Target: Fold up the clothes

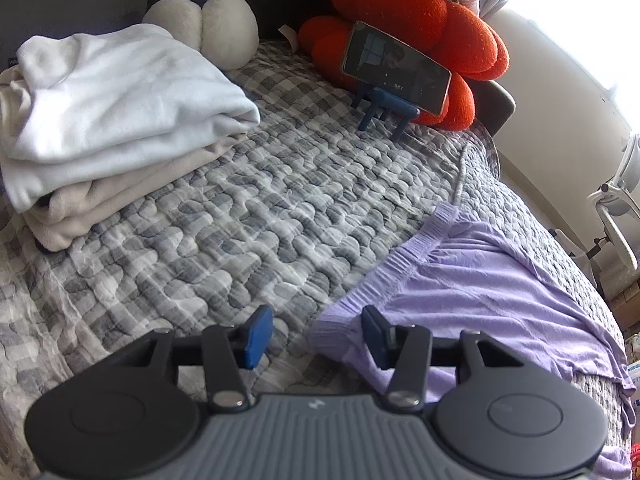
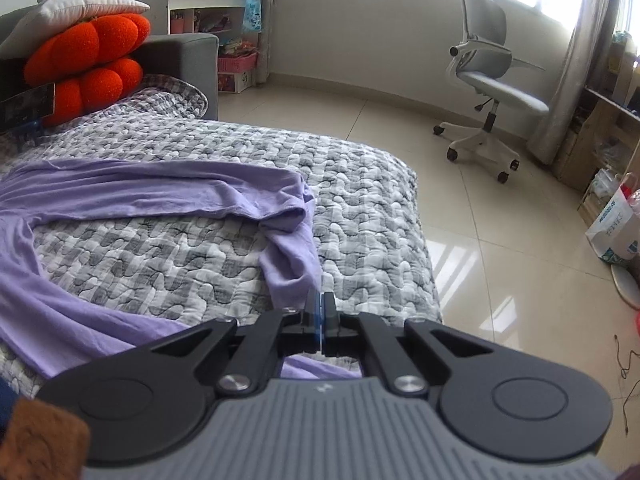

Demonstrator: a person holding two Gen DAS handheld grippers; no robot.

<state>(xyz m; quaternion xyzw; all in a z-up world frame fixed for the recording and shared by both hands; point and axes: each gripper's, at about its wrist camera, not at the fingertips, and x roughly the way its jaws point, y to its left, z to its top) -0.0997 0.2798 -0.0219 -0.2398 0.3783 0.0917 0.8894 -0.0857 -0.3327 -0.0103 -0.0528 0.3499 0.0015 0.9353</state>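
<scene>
A phone (image 1: pixel 396 68) leans on orange cushions (image 1: pixel 420 20); an office chair (image 2: pixel 492 80) stands apart.

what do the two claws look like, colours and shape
Both match: the left claw and right claw have blue pads on black linkage arms with silver pivot screws, round black discs on either side, and a ribbed grey body with a small white logo.

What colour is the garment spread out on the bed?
Light purple. The garment shows best in the right wrist view, on the grey checked quilt.
</scene>
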